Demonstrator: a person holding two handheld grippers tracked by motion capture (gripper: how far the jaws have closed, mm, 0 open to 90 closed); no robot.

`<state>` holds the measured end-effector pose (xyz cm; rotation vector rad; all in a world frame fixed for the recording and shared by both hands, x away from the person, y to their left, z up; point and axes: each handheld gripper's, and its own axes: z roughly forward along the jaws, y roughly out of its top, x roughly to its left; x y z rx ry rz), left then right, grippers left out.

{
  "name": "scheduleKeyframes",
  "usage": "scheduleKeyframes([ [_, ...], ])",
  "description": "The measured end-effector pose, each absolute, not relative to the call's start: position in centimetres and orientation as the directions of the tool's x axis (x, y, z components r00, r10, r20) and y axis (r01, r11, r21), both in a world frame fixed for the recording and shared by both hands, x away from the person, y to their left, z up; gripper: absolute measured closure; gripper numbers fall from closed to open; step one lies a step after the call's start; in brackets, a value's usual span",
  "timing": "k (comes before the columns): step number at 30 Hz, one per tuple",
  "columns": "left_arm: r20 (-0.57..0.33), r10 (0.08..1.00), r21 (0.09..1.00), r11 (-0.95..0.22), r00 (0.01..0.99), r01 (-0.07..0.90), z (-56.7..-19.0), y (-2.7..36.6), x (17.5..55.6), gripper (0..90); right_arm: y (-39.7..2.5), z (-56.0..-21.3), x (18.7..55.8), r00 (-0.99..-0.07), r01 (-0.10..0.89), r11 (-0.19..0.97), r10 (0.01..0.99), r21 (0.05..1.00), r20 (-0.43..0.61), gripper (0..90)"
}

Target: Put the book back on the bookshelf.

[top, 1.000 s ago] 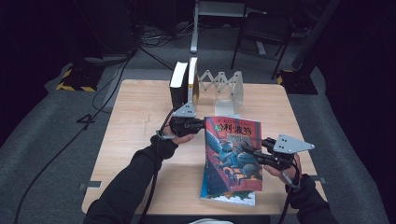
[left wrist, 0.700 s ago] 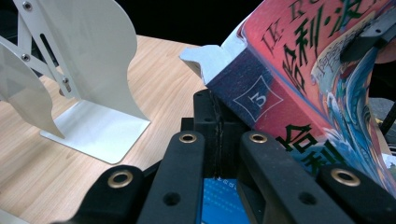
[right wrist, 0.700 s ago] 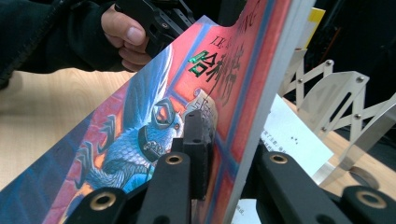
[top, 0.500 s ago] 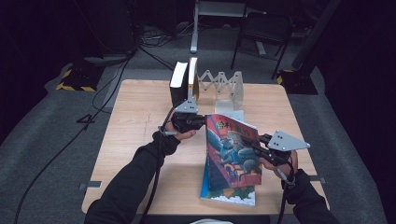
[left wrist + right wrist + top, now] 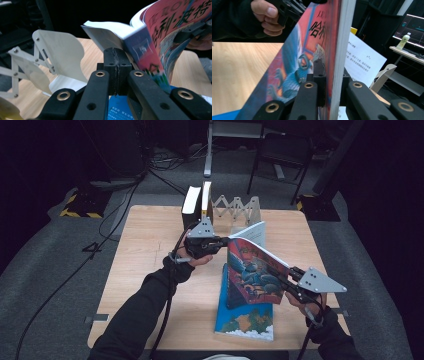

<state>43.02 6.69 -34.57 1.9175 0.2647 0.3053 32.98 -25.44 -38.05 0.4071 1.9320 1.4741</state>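
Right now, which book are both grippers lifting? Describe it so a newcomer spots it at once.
On the wooden table, right of centre, a second book lies flat. Tilted above it is the lifted book, between the left gripper and right gripper: red cover, blue winged creature.

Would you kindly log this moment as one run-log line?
left gripper: shut on red-covered book spine corner | right gripper: shut on its page edge | book: raised, tilted over blue book

The room around is very dark, and only the worktop (image 5: 150, 250) is lit evenly from above, with soft, weak shadows. The high view is a little grainy. In the gripper views the near book cover (image 5: 294, 72) is blurred.
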Motion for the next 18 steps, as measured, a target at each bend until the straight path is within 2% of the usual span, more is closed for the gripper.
scheduleKeyframes([
  [3,0.098,0.315,0.931,-0.364,0.944,0.024,-34.5,6.4,42.3,83.9,-25.9,-38.2,31.9,-0.737,-0.164,0.311,0.592,0.936,-0.326,82.7],
  [9,0.107,0.326,0.917,-0.398,0.939,0.034,-36.4,7.0,40.4,67.3,-25.9,-38.3,30.3,-0.733,-0.183,0.321,0.585,0.929,-0.347,82.7],
  [18,0.122,0.311,0.878,-0.477,0.943,0.044,-39.3,7.8,37.7,55.1,-26.0,-38.4,29.3,-0.728,-0.181,0.331,0.588,0.926,-0.353,82.7],
])
